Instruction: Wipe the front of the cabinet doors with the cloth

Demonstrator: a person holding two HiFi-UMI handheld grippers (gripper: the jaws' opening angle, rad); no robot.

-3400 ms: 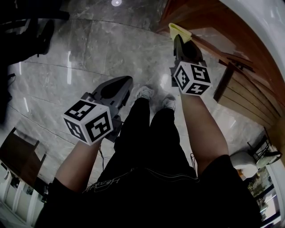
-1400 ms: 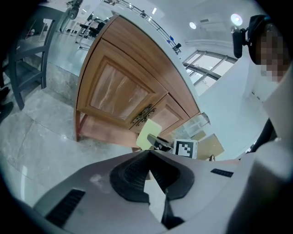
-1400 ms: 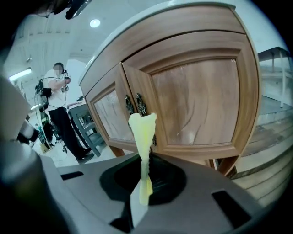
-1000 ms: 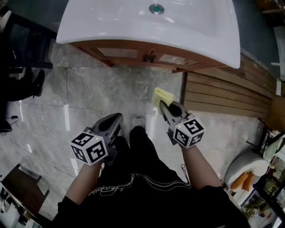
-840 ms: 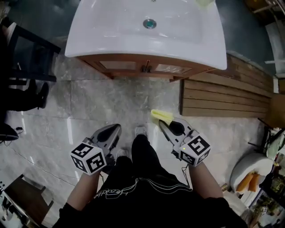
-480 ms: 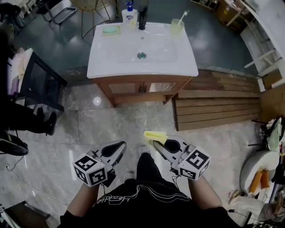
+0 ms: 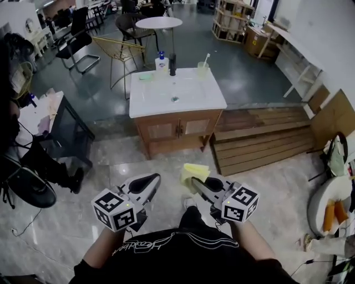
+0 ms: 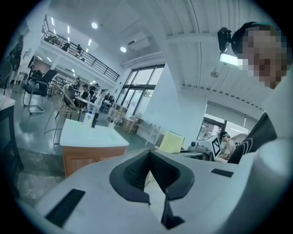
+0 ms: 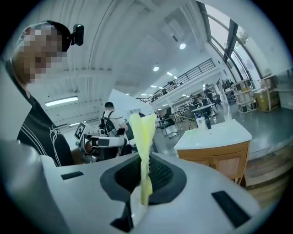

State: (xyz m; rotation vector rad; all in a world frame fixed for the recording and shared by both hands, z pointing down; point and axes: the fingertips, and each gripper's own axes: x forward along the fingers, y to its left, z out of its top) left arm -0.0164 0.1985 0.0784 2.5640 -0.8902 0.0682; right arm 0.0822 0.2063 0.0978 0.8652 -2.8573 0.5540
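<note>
Now my right gripper [image 7: 197, 183] pinches the yellow cloth [image 7: 193, 170]; my left gripper [image 7: 150, 180] is closed on nothing. The cabinet doors [image 7: 178, 128] stand far ahead, unwiped. Next I should approach and press the cloth against them.

This is looking like a big open-plan studio or workshop hall with a mock-up bathroom corner, not a real home. Straight ahead of the jaws a lone vanity cabinet [image 7: 177, 130] with a white washbasin top [image 7: 186, 97] is standing out in the open on marble tiles [image 7: 105, 161]. Wooden decking [image 7: 260, 138] is lying ahead and to the right. Further ahead, a round table [image 7: 159, 23], a gold wire chair [image 7: 119, 50], a black office chair [image 7: 77, 39] and wooden shelving [image 7: 230, 14] are sitting on grey floor. In the left gripper view a railed mezzanine [image 8: 82, 50] is running high above the jaws under ceiling spotlights [image 8: 94, 25], with tall windows [image 8: 137, 89] glowing beyond. Another person [image 9: 109, 119] is standing past the jaws in the right gripper view.
</note>
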